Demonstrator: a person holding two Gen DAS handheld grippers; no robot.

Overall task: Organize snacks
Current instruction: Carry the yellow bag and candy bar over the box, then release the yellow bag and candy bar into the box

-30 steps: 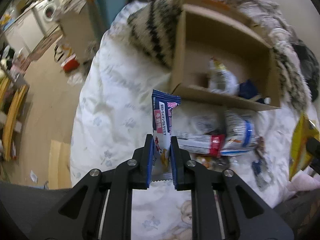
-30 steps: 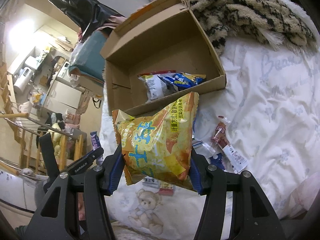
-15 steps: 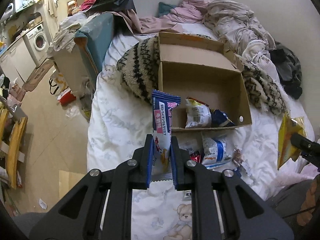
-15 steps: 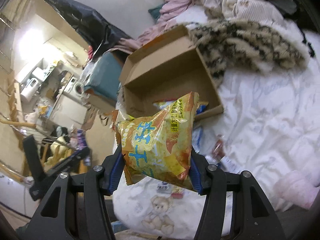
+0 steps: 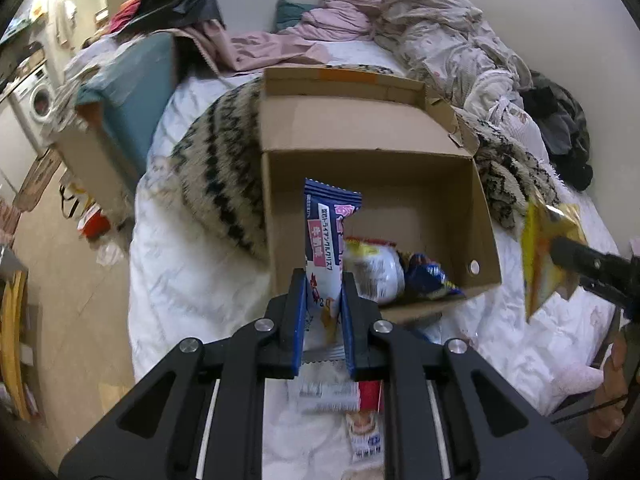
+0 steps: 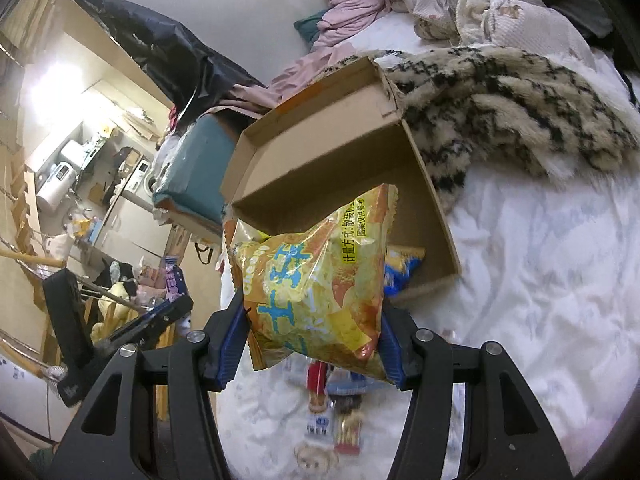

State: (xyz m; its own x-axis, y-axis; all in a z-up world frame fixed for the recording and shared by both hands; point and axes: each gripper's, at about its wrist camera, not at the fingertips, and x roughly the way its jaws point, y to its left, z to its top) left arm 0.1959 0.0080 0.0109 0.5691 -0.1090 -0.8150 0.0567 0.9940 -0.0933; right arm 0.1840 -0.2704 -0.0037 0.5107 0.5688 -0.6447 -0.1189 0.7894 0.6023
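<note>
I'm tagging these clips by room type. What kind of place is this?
Most likely a lived-in bedroom in a small home: a bed with a white printed sheet, piled clothes by the wall, and a washing machine off to one side.

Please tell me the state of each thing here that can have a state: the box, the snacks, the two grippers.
cardboard box: open, two packets inside
blue wafer packet: held upright, sealed
yellow chip bag: held, puffed, sealed
left gripper: shut on packet
right gripper: shut on bag
loose snacks: lying on the bed
</note>
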